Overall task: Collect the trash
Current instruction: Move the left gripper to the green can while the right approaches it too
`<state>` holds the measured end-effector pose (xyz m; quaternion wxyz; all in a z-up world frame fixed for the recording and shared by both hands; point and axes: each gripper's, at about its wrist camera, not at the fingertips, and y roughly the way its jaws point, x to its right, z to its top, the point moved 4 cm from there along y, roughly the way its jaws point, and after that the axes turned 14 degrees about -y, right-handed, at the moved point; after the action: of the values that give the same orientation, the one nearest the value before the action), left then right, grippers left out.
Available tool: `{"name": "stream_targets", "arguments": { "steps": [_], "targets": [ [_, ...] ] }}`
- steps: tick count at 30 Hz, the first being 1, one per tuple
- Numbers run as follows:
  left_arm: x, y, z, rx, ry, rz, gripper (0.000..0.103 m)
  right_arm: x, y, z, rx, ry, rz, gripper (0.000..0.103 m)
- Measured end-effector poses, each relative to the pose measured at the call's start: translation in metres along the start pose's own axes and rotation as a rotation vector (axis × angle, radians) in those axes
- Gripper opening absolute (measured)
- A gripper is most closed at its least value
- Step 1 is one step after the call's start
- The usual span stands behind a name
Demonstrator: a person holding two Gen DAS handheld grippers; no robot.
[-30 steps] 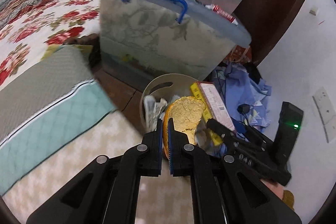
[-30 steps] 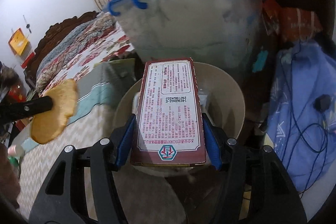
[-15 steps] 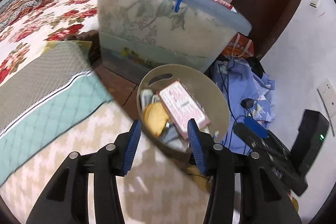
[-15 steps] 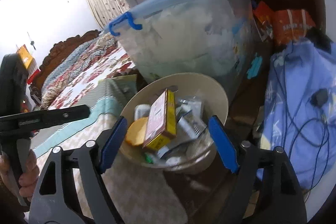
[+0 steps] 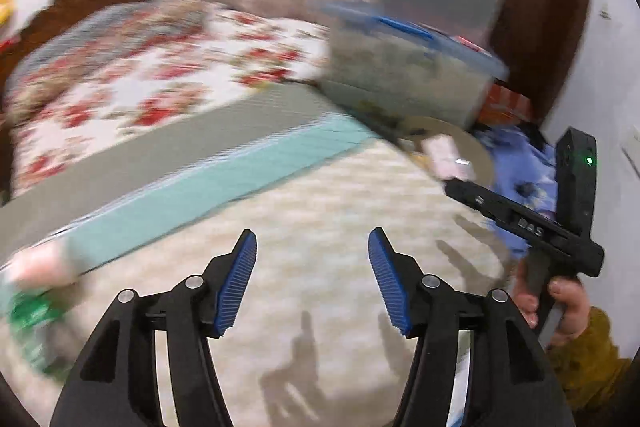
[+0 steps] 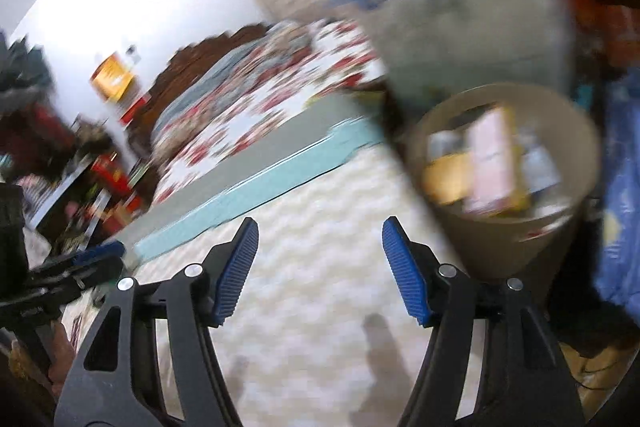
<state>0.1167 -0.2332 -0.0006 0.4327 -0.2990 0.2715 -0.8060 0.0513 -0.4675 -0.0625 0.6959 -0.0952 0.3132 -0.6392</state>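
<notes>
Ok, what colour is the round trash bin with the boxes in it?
Beige, or light tan. The trash bin shows best in the right wrist view.

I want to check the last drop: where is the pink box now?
In the right wrist view the pink box stands inside the beige bin at the right, beside a yellow piece, below the clear storage tub.

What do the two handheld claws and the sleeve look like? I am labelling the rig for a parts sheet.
Each claw, left claw and right claw, has black skeletal plastic arms with silver pivot pins and ribbed blue pads. From the left wrist view, the right one shows a black body with a green indicator light and pale lettering too blurred to read. The sleeve is mustard yellow.
</notes>
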Motion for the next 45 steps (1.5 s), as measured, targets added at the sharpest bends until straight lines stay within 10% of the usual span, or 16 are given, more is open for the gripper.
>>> {"name": "stream_targets", "arguments": {
  "steps": [9,14,29,31,33,45],
  "targets": [
    [-0.208,-0.102,-0.013,0.152,-0.422,0.266,0.057,-0.139,0.075,-0.018,-0.166,-0.124,0.242,0.066],
    [-0.276,-0.113,-0.046,0.104,-0.637,0.233,0.057,-0.216,0.102,-0.014,-0.208,-0.257,0.339,0.058],
    [-0.318,-0.056,-0.071,-0.026,-0.886,-0.137,0.057,-0.343,0.180,-0.010,-0.325,-0.353,0.475,0.039],
    [-0.323,-0.054,-0.069,-0.013,-0.907,-0.133,0.049,-0.352,0.175,-0.012,-0.335,-0.376,0.530,0.039],
    [-0.324,-0.049,-0.070,-0.026,-0.913,-0.169,0.018,-0.355,0.171,-0.014,-0.347,-0.418,0.571,0.040],
    [-0.329,-0.048,-0.078,-0.001,-0.930,-0.216,0.019,-0.366,0.163,0.005,-0.191,-0.715,0.299,0.069]
  ]
}}
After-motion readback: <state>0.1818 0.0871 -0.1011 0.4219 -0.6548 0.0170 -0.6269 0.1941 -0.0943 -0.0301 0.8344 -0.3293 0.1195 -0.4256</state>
